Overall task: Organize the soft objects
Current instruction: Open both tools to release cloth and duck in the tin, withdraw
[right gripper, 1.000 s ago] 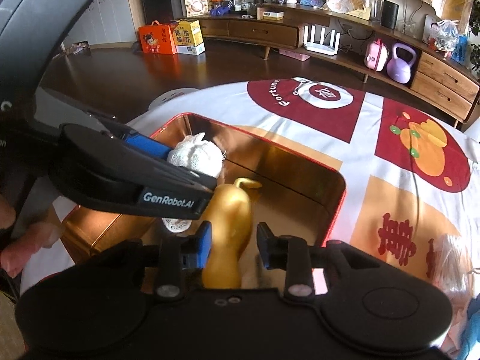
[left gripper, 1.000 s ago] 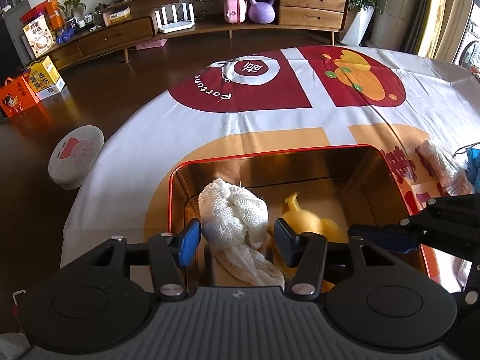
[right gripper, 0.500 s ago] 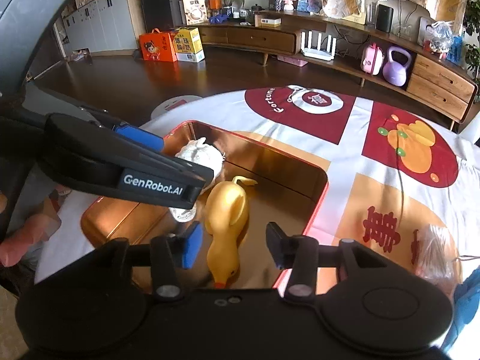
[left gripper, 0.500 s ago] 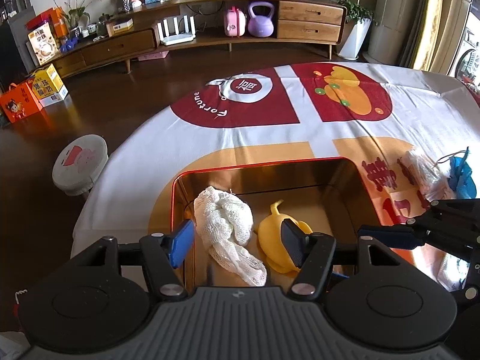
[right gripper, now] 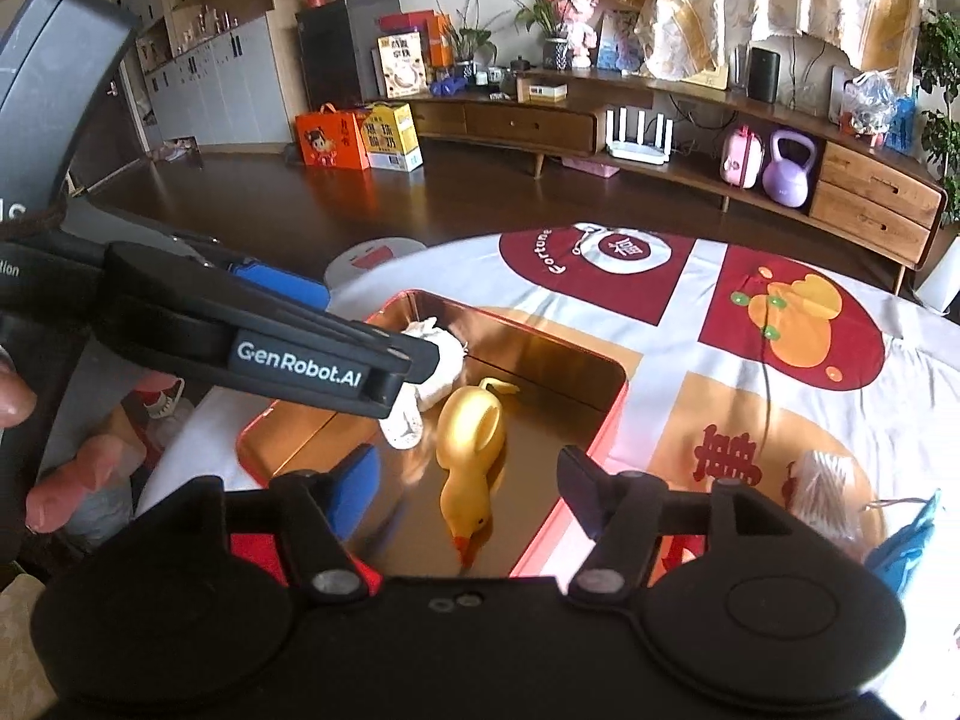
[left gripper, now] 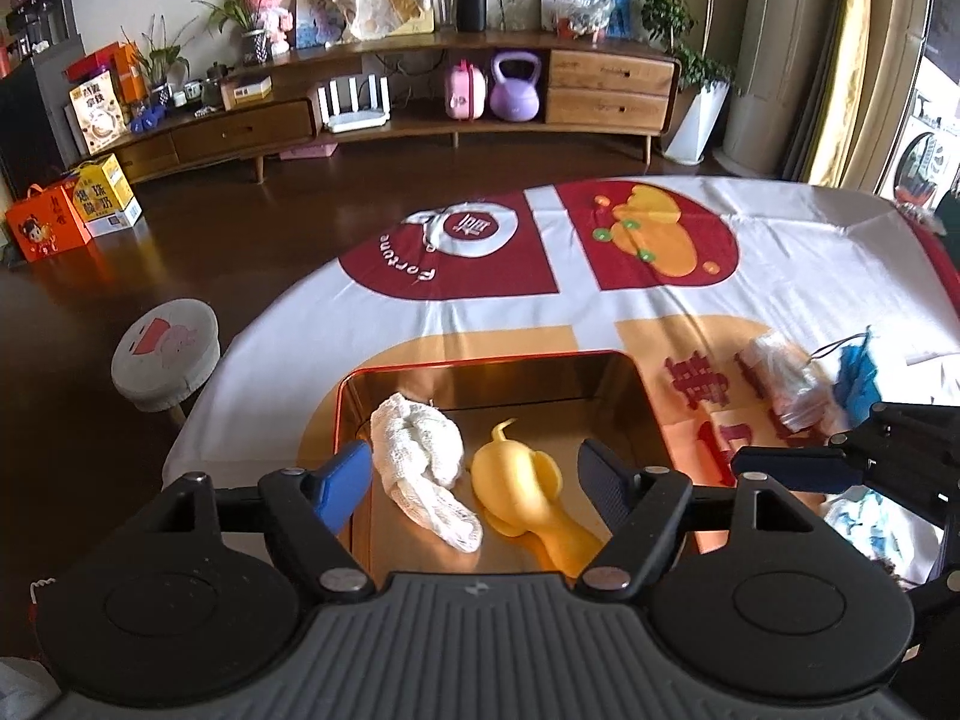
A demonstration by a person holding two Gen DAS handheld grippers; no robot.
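Fingers of the left gripper (left gripper: 477,483) are spreading, nothing gripped; cloth (left gripper: 423,468) and duck (left gripper: 522,489) lie below, between the blue pad at 9 o'clock and the dark pad at 3 o'clock, neither touched. Fingers of the right gripper (right gripper: 465,495) are likewise spreading and released; the duck (right gripper: 471,444) lies under the gap, clear of both pads.

Tin (left gripper: 492,363): red rim, gold inside, on the worktop (left gripper: 810,252), which carries a white, red and orange printed cover. Both soft items are inside the tin. Cloth: white, crumpled, toward the tin's 9 o'clock side. Duck: yellow, lying flat, just beside the cloth at its 3 o'clock; whether they touch, cannot tell. In the right wrist view the duck's beak points to 6 o'clock, tail to 12.

Outside the tin at 3 o'clock, on the worktop: a clear bag (left gripper: 786,384) and a blue item (left gripper: 855,372) just beside it.

In the right wrist view the left gripper crosses the frame at 9 o'clock, above the cloth (right gripper: 441,366).
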